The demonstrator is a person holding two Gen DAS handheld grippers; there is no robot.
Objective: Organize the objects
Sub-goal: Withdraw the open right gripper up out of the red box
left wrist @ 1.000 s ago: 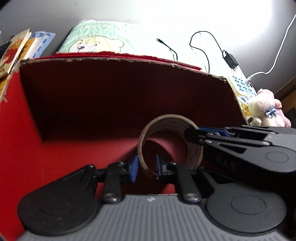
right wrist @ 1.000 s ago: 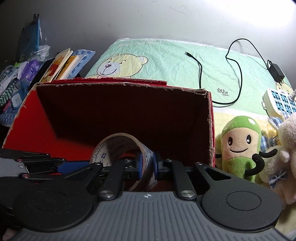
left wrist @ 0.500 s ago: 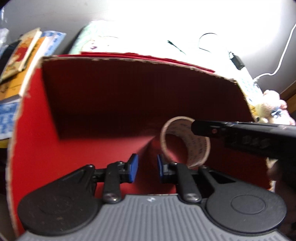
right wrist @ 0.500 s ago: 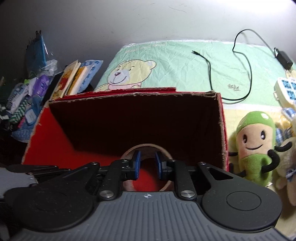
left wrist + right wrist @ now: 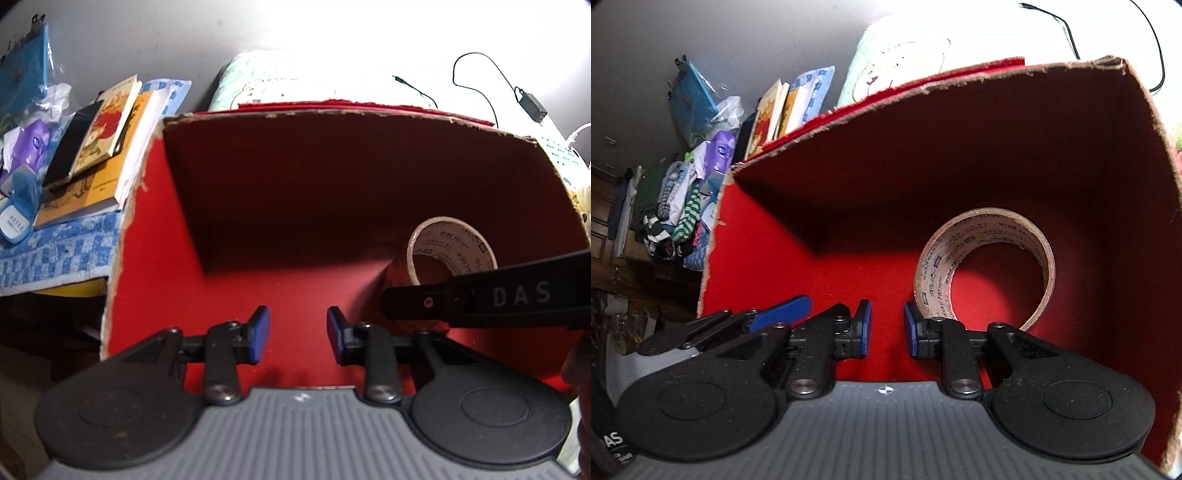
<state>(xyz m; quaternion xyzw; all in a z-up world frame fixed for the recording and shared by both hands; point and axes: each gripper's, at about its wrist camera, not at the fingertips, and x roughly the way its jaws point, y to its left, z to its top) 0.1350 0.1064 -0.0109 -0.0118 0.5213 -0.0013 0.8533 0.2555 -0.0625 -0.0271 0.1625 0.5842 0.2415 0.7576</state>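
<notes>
A brown roll of tape (image 5: 986, 266) stands on edge on the floor of the red cardboard box (image 5: 775, 240), near its right wall. My right gripper (image 5: 887, 328) is open just left of the roll, with nothing between its blue pads. In the left wrist view the tape roll (image 5: 448, 251) sits at the right of the red box (image 5: 155, 236), partly hidden behind the black body of the right gripper. My left gripper (image 5: 298, 334) is open over the box floor, well left of the roll and holding nothing.
A stack of books (image 5: 103, 147) and small packets (image 5: 22, 162) lie on a blue checked cloth left of the box. Clothes and bags (image 5: 687, 195) pile up at the far left. A black cable (image 5: 495, 96) and adapter lie on the bedding behind.
Both grippers let go of the tape roll and opened. The roll now rests in the box's right side. Both cameras have shifted left and pulled back from it.
</notes>
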